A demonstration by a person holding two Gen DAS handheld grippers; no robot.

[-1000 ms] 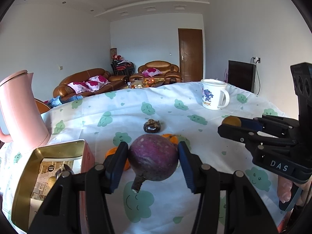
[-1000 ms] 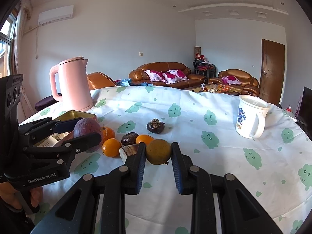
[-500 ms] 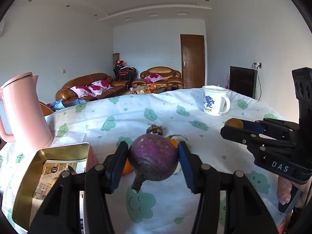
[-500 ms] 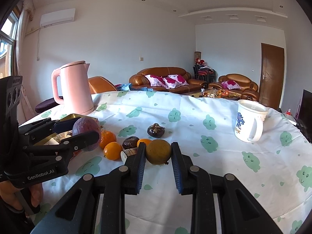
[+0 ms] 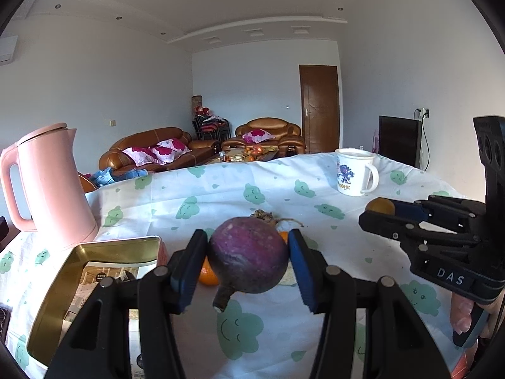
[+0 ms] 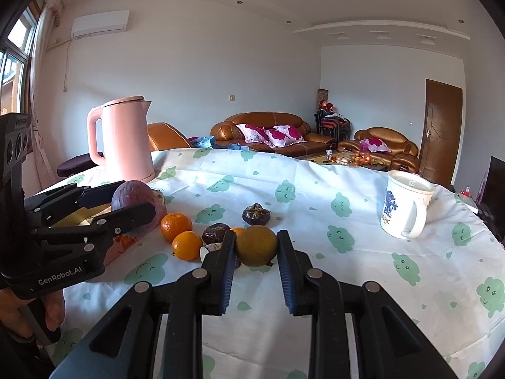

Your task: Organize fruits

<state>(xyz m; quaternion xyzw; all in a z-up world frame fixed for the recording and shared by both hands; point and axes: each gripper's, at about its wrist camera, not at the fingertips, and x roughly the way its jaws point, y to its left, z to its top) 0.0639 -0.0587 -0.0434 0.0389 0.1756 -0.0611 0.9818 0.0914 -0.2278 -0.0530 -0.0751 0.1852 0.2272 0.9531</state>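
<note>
The left gripper (image 5: 247, 254) is clenched on a round purple fruit (image 5: 248, 254), its blue pads pressed to the fruit's two sides. The skin is dull violet, mottled with darker red-brown patches, and a short stubby stem juts from the underside toward seven o'clock. The fruit is held clear above the tablecloth (image 5: 195, 203), which is white with green smiling clouds. Seen from the right wrist, the same fruit sits at about ten o'clock, over the open gold-lined tin (image 5: 94, 254); whether it is directly above the tin's opening or only its near edge is hard to tell from these angles. The right gripper (image 6: 256, 246) grasps a smaller yellow-brown fruit (image 6: 256, 245), round, smooth and matte, with a small dark nub at its base; it too hangs above the cloth. On the table beyond the right gripper's fingertips, from about eleven to twelve o'clock, lies the loose fruit: two bright tangerines (image 6: 181, 235) touching each other, a dark wrinkled brown fruit (image 6: 215, 233) just beside them, a third orange (image 6: 238, 230) mostly hidden behind the gripper, and a dark mangosteen (image 6: 256, 214) with a dried star-shaped cap, set a little apart farther back. A pale cut piece lies beside the left finger. A pink kettle (image 6: 124, 140) stands at ten o'clock on the far edge, and a white printed mug (image 6: 405, 208) at two o'clock.
</note>
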